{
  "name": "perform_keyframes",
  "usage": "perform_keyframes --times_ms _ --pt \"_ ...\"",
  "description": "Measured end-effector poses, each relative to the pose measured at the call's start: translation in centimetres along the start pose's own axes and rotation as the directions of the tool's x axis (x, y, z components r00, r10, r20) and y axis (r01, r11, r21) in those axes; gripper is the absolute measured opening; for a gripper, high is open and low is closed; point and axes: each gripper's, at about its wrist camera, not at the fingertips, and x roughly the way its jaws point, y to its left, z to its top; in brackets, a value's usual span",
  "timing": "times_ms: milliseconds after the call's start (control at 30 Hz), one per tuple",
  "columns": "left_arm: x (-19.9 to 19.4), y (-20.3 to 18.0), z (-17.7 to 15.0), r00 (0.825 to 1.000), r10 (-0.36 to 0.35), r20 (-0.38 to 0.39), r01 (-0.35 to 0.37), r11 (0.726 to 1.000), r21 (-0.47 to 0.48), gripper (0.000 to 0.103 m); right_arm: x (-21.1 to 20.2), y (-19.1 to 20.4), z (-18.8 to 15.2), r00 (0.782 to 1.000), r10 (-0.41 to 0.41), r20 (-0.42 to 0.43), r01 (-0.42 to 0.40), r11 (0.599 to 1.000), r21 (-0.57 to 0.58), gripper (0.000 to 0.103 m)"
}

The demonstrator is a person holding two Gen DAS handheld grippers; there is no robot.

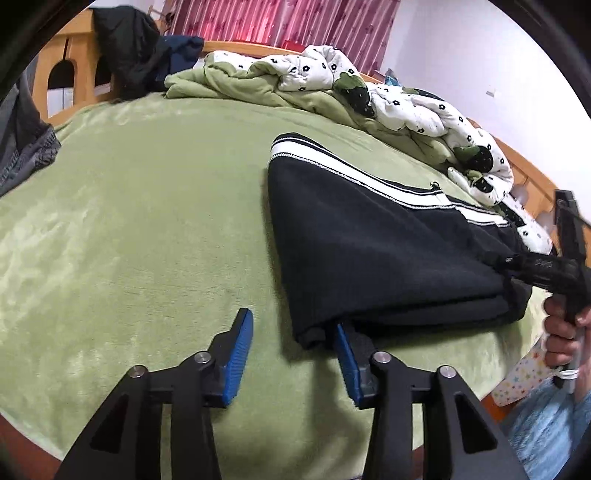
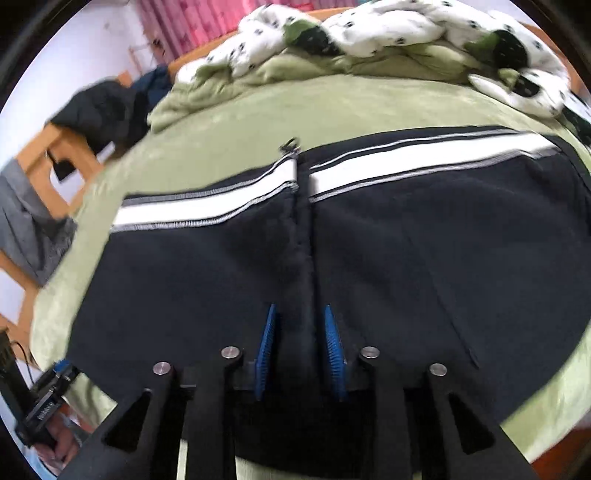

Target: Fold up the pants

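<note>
Right tool (image 2: 300, 332) clamping pants (image 2: 221, 277) crosswise

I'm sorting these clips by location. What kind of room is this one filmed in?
Most likely a bedroom: the pants lie on a bed with a green blanket, a rumpled flower-print quilt sits at the far side, and pink curtains hang behind.

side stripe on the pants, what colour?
White, edged with thin grey lines, on the black pants. The stripe shows best in the right wrist view.
</note>
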Motion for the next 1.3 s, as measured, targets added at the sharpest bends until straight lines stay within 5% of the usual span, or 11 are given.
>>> perform_keyframes --times_ms 133,433,600,667,733,800,867,1000,1067,1300 --pt "1.3 -0.2 -0.2 0.998 0.059 -0.024 -0.059 0.998 -0.008 0.049 -0.7 -1.0 -0.2 0.999 0.038 -0.022 -0.037 0.998 0.045 0.036" --pt "1.3 0.0 -0.1 0.998 0.055 -0.009 -0.055 0.998 -0.033 0.05 -2.0 -0.9 -3.0 0.973 0.209 -0.095 -0.204 0.977 0.059 0.041" --pt "1.4 0.3 -0.1 0.999 0.038 -0.002 -0.038 0.997 -0.06 0.051 -0.6 2.4 -4.1 0.984 0.122 -0.127 -0.135 0.986 -0.101 0.036" --pt "1.4 0.2 -0.1 0.999 0.042 0.005 -0.042 0.997 -0.061 0.051 -0.2 3.7 -4.5 0.997 0.041 -0.07 -0.053 0.983 -0.176 0.02" --pt "1.3 0.2 -0.1 0.998 0.055 0.016 -0.054 0.997 -0.057 0.052 -1.2 4.3 -4.4 1.0 0.015 0.005 -0.014 0.975 -0.22 0.016" --pt "1.2 0.2 -0.2 0.999 0.038 0.021 -0.037 0.998 -0.049 0.053 -4.5 3.9 -3.6 0.986 0.066 0.156 -0.034 0.98 -0.197 0.014" --pt "1.2 -0.3 -0.5 0.999 0.027 0.022 -0.026 0.999 -0.027 0.053 -5.7 3.0 -3.1 0.977 0.08 0.198 -0.049 0.987 -0.154 0.014" --pt "1.4 -1.3 -1.0 0.998 0.065 0.021 -0.066 0.997 0.041 0.055 -0.3 3.0 -3.9 0.995 -0.102 0.006 0.102 0.981 -0.164 0.014" --pt "1.0 -1.3 -0.9 0.998 0.063 0.009 -0.063 0.997 0.051 0.055 0.7 3.6 -4.5 0.989 -0.147 0.0 0.144 0.967 -0.209 0.014" --pt "-1.6 -0.5 -0.4 0.996 -0.079 -0.027 0.081 0.995 0.057 0.055 -2.6 1.7 -3.7 0.997 -0.073 0.027 0.076 0.989 -0.125 0.022"
